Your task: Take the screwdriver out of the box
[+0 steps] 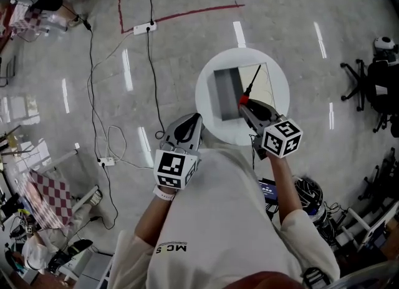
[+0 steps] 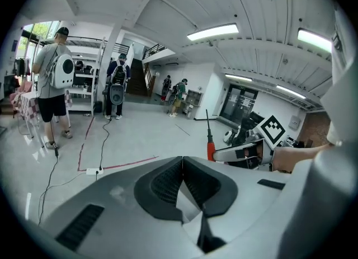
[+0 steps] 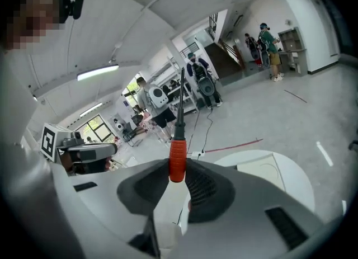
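Observation:
A screwdriver with a red handle and a dark shaft sticks up from my right gripper, which is shut on the handle. It hangs over the open box on the small round white table. The box's grey inside shows nothing else. In the left gripper view the same screwdriver stands upright at the right. My left gripper is shut with nothing in it, at the table's near left edge.
Power strips and black and white cables trail across the glossy floor at the left. Office chairs stand at the right, and boxes and gear lie near the person's right side. People stand far off in the hall.

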`<move>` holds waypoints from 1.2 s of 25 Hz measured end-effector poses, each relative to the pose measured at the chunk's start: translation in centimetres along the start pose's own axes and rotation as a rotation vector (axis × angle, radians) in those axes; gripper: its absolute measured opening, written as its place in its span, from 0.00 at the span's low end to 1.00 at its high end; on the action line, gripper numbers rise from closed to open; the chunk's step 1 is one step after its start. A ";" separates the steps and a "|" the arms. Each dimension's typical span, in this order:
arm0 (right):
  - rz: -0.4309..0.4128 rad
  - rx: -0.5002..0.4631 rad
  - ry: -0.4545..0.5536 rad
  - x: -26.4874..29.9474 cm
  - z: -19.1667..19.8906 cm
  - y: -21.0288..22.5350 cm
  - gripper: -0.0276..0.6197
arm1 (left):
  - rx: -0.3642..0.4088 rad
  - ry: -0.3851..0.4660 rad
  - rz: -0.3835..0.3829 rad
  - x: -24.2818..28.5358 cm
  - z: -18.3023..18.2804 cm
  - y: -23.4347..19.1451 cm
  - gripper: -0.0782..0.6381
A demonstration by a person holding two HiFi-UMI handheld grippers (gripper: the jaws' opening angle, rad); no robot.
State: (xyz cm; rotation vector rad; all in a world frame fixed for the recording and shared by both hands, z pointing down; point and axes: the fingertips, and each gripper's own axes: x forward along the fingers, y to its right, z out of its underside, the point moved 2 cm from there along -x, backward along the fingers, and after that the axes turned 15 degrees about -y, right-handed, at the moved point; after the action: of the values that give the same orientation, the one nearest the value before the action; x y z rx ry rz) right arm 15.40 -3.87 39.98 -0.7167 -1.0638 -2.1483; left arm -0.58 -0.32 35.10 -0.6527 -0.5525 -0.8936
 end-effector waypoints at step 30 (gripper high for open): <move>0.194 -0.202 0.381 -11.2 -4.6 -5.1 0.27 | 0.133 0.185 0.001 -3.1 -6.9 2.5 0.13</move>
State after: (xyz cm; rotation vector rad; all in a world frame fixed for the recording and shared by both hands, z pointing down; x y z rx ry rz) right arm 18.12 -1.95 27.30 -0.4503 -0.5621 -2.1277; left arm 1.07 -2.47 27.68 -0.4446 -0.4409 -0.8979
